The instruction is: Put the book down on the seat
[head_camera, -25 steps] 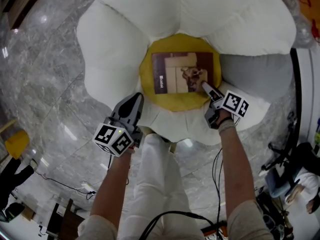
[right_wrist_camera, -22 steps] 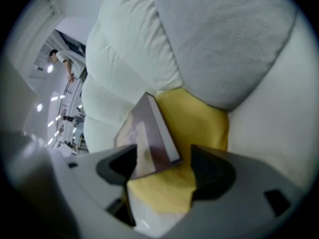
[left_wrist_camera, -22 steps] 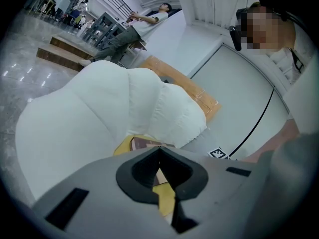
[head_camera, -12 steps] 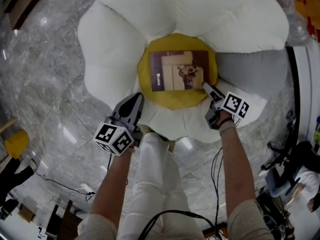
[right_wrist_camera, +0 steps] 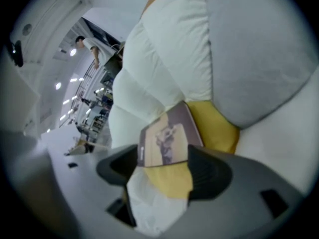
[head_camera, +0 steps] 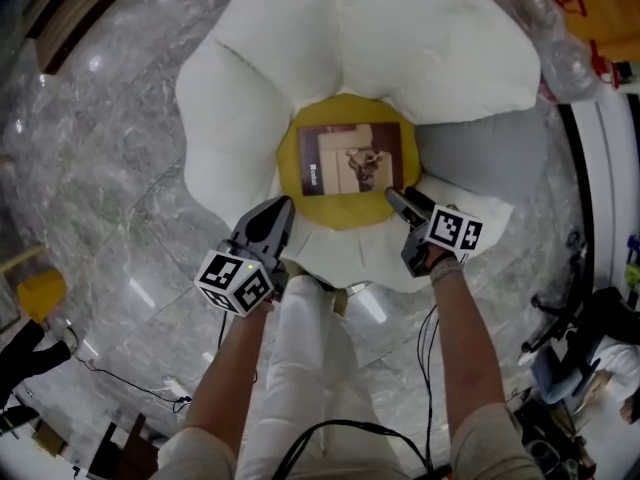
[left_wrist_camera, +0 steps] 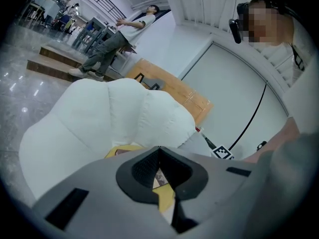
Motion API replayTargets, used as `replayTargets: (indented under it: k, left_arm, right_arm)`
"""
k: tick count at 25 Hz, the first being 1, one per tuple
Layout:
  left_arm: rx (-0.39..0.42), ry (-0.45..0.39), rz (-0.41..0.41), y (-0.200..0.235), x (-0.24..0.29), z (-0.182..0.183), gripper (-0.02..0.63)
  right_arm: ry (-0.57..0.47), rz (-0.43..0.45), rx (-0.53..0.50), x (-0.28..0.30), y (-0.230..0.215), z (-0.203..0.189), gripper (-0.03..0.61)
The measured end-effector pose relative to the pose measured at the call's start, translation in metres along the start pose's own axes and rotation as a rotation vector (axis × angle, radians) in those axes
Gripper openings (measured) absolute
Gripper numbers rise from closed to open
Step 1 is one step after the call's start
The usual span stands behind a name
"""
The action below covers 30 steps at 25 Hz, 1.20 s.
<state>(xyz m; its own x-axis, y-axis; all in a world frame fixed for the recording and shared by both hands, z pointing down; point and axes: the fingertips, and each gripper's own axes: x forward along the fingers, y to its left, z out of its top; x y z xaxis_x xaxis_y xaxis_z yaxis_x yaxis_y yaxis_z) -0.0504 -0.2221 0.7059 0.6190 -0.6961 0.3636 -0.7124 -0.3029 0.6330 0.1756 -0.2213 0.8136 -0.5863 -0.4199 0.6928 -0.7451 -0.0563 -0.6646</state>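
R gripper [head_camera: 397,199] jaws stood wide apart, empty. Tips just beside near-right corner of book [head_camera: 350,158]; looked apart, couldn't be sure. Book lay flat, cover up, on yellow centre cushion [head_camera: 340,211] of flower seat [head_camera: 400,48]. Long axis ran left-right across me, book ahead and slightly left of R gripper. L gripper [head_camera: 275,216] jaws closed tip to tip, nothing held, farther off at seat's near-left edge. Nothing else on cushion. Judged: book down, task approx done; only pulling R gripper clear remained.
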Motion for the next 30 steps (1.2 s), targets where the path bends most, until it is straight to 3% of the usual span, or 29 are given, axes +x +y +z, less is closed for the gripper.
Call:
replayTargets:
  k: [4,13,18,30]
  left_arm:
    - [0.02,-0.011,-0.007,-0.013,-0.004,0.012,0.025]
    - [0.021,-0.042,-0.015,-0.045,-0.022,0.017,0.025]
    - [0.024,-0.052,-0.018,-0.064,-0.037,0.016,0.025]
    - [0.083,-0.022,-0.076,-0.128,-0.078,0.034,0.025]
  right_arm:
    - [0.006,0.051,-0.083,-0.011,0.028,-0.001,0.314]
    - [0.015,0.081,-0.347,-0.049,0.064,-0.008,0.15]
    - [-0.075,0.083,-0.494,-0.082,0.095,0.0,0.039]
    - [-0.195,0.141,-0.665,-0.181,0.196,-0.018,0.015]
